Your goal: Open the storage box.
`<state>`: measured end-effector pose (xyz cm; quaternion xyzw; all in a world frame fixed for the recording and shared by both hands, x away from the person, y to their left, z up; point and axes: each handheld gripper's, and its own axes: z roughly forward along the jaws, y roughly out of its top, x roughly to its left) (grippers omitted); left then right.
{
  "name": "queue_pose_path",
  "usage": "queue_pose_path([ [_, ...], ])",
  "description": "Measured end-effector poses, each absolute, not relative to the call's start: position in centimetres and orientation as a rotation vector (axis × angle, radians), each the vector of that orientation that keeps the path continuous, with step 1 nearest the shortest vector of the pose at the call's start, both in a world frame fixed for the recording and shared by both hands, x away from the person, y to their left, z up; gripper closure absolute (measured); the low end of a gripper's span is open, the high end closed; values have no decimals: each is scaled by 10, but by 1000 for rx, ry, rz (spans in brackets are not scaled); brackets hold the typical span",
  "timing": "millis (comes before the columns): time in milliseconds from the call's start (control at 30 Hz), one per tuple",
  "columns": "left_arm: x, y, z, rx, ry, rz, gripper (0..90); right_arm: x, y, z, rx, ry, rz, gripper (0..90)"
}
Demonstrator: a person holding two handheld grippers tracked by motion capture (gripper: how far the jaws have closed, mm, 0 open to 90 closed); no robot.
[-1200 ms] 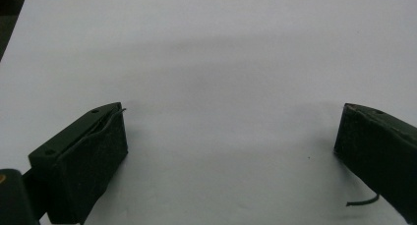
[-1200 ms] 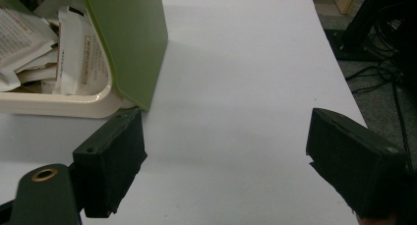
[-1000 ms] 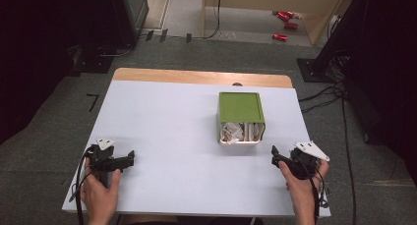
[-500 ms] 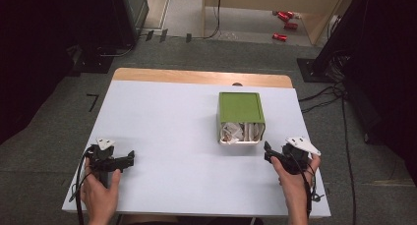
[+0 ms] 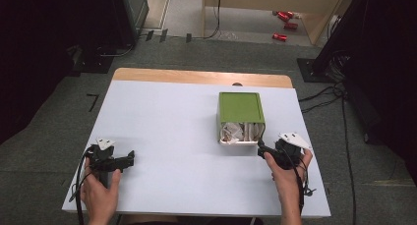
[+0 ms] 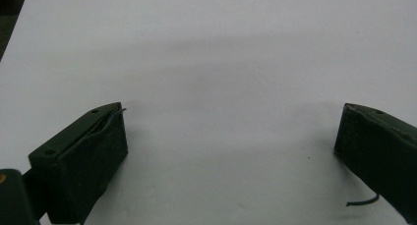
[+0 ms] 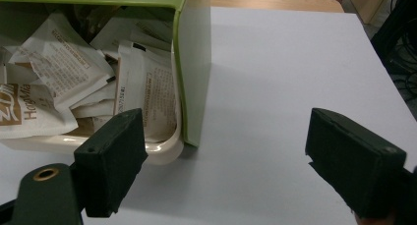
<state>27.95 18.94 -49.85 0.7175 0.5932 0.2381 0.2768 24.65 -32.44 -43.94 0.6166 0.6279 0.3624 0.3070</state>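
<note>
Since the right gripper [image 5: 262, 150] has slid in toward the green box [image 5: 239, 108] over the last second, we're pretty clearly setting up to go for what's inside it. A second ago that gripper sat further out toward the right edge of the table [image 5: 162, 112]; now its tips are just beside the box's near right corner. The left gripper [image 5: 129, 158] hasn't budged, parked near the left edge and well apart from everything.

So where's the stuff? The box sits right of centre on the table, with its open end facing us, and it's stuffed with white paper sachets [image 5: 239, 132] lying in a cream inner tray [image 7: 162, 151]. In the right gripper view the sachets [image 7: 93, 82] are piled loose, some overlapping, one standing close against the green side wall [image 7: 193, 68].

Gripper state: the right gripper [image 7: 241, 166] is wide open and holding nothing. One jaw is lined up in front of the tray's lip and the other is out over bare table to the right, so the box's side wall falls between them. We can't tell if that near jaw is touching the tray yet. The left gripper [image 6: 231, 156] is also spread wide, empty, with bare white table between its jaws.

Our guess is the next bit is reaching in for a sachet.
</note>
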Motion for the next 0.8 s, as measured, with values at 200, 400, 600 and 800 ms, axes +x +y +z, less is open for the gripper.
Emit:
queue_pose_path([
  [200, 280, 189, -499, 1926, 1593, 640, 0, 253, -320, -440, 1630, 1665, 961, 155],
  [400, 280, 189, -499, 1926, 1593, 640, 0, 259, -316, -443, 1634, 1666, 945, 157],
  [600, 280, 189, -499, 1927, 1593, 639, 0, 266, -313, -450, 1646, 1665, 926, 163],
  [800, 280, 189, -499, 1927, 1593, 639, 0, 273, -311, -457, 1657, 1673, 891, 166],
])
